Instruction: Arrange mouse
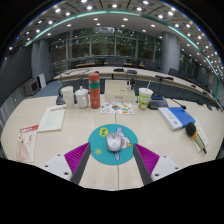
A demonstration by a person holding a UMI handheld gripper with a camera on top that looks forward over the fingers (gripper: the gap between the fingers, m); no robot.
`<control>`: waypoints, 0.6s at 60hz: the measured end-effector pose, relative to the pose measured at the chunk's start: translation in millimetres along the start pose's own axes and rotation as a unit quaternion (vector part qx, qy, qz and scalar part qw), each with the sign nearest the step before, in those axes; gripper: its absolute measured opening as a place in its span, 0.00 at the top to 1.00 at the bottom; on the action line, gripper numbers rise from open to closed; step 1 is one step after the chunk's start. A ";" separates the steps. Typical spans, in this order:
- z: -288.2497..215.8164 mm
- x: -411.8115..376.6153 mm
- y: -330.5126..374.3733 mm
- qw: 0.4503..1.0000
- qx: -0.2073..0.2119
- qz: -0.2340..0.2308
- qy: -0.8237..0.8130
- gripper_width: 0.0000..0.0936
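The mouse (118, 143) lies on a round teal mat (112, 146) on the table (60, 135), between the tongs' (111, 165) fingers, which stand wide apart and grasp nothing. Beyond it stand a red bottle (95, 90), two white cups (75, 96) and a green-banded cup (145, 97); their contents and labels cannot be read. A book (51, 119) lies to the left.

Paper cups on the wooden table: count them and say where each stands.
3. Two white paper cups stand beside the red bottle, beyond the open gripper; another white paper cup stands apart. More may be hidden.
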State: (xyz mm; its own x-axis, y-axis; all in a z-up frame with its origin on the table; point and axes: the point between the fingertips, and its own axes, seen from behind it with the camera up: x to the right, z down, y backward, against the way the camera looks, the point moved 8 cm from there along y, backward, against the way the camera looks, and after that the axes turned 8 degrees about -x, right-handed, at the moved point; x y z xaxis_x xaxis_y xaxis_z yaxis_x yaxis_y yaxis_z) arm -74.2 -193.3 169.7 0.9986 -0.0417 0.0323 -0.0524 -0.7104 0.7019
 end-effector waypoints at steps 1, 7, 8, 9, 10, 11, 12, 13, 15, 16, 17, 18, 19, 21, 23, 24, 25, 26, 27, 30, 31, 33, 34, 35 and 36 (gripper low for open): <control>3.4 -1.7 10.4 1.000 0.003 0.001 -0.001 0.08; 21.4 -3.0 67.1 1.000 0.017 0.002 -0.002 0.08; 25.5 -3.1 76.6 1.000 0.020 0.004 -0.002 0.08; 28.9 -3.3 85.3 1.000 0.023 0.005 -0.003 0.08; 32.0 -3.9 93.9 1.000 0.026 0.006 -0.004 0.08; 35.5 -4.3 102.4 1.000 0.027 0.007 -0.005 0.08; 39.2 -4.8 110.7 1.000 0.029 0.008 -0.005 0.08; 42.8 -5.1 118.7 0.999 0.030 0.008 -0.006 0.08; 50.3 -5.6 134.3 0.999 0.035 0.008 -0.007 0.08; 53.7 -5.9 141.6 0.999 0.037 0.008 -0.008 0.08; 56.7 -6.3 148.6 0.999 0.039 0.008 -0.009 0.08; 59.7 -6.7 155.3 0.999 0.042 0.009 -0.009 0.08; 62.7 -6.9 162.0 0.999 0.043 0.009 -0.009 0.08; 68.8 -7.4 174.7 0.999 0.045 0.008 -0.012 0.08; 74.6 -6.9 186.2 0.999 0.047 0.007 -0.017 0.08; 77.1 -5.8 192.1 0.999 0.048 0.007 -0.018 0.08; 80.1 -5.6 198.1 0.999 0.049 0.009 -0.018 0.08; 82.0 -5.3 203.0 0.998 0.051 0.011 -0.018 0.08; 83.5 -5.0 207.9 0.998 0.054 0.012 -0.016 0.08; 88.0 -4.7 220.4 0.998 0.061 0.015 -0.012 0.09; 89.7 -4.9 224.2 0.998 0.061 0.016 -0.010 0.09; 92.1 -4.7 230.8 0.998 0.062 0.015 -0.009 0.09; 92.5 -4.7 232.9 0.998 0.062 0.015 -0.009 0.09; 93.5 -4.7 235.1 0.998 0.062 0.014 -0.009 0.09; 94.4 -4.6 237.4 0.998 0.062 0.013 -0.011 0.09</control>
State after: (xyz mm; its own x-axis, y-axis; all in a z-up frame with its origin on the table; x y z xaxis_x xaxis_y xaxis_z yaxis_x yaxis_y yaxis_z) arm -91.9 -428.1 269.0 0.9966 -0.0752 0.0335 -0.0801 -0.7909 0.6067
